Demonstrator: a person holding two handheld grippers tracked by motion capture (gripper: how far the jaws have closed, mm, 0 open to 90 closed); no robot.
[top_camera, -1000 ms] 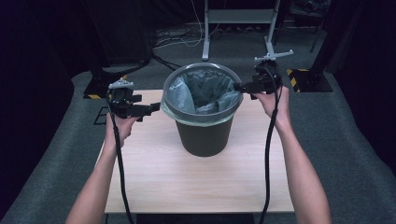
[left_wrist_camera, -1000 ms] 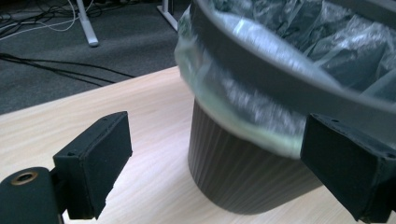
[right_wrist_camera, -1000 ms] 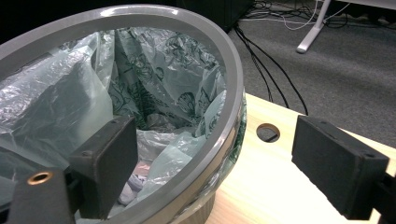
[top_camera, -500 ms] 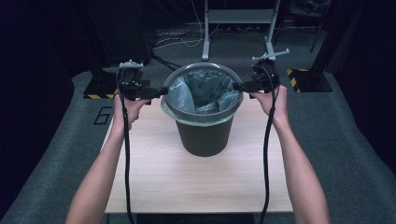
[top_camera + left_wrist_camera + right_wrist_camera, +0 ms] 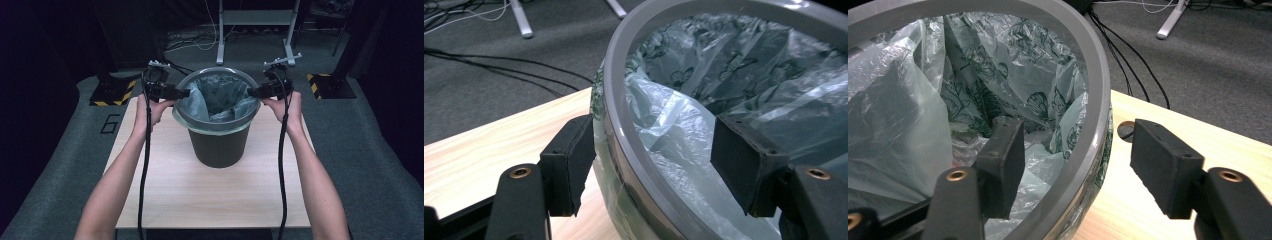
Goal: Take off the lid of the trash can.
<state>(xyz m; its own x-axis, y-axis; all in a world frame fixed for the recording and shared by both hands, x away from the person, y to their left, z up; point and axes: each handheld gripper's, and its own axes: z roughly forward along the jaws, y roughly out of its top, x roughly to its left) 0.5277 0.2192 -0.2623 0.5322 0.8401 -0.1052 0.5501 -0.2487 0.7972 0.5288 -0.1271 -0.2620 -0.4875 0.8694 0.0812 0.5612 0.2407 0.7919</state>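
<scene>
A dark round bin (image 5: 218, 146) stands on the pale wooden table (image 5: 200, 195). It has a grey rim ring (image 5: 216, 128) and a clear printed plastic bag (image 5: 220, 97) lining it. My left gripper (image 5: 183, 93) straddles the rim on the bin's left side. In the left gripper view, my left gripper (image 5: 651, 135) has one pad outside against the bag's overhang and one inside, with gaps still showing. My right gripper (image 5: 251, 93) straddles the right side the same way; in its own view the right gripper (image 5: 1078, 135) has the rim (image 5: 1093, 100) between its pads. Both pairs of jaws have just been closing.
Behind the table a metal stand's legs (image 5: 254, 59) rest on the dark carpet with loose cables (image 5: 187, 42). Yellow-and-black striped bases (image 5: 112, 93) (image 5: 326, 85) sit at both back corners. Each gripper's cable (image 5: 146, 165) hangs down over a forearm.
My left gripper has moved up and toward the bin, from beside it onto the rim's left side. Both grippers' jaws have narrowed around the rim. The right hand has stayed put.
</scene>
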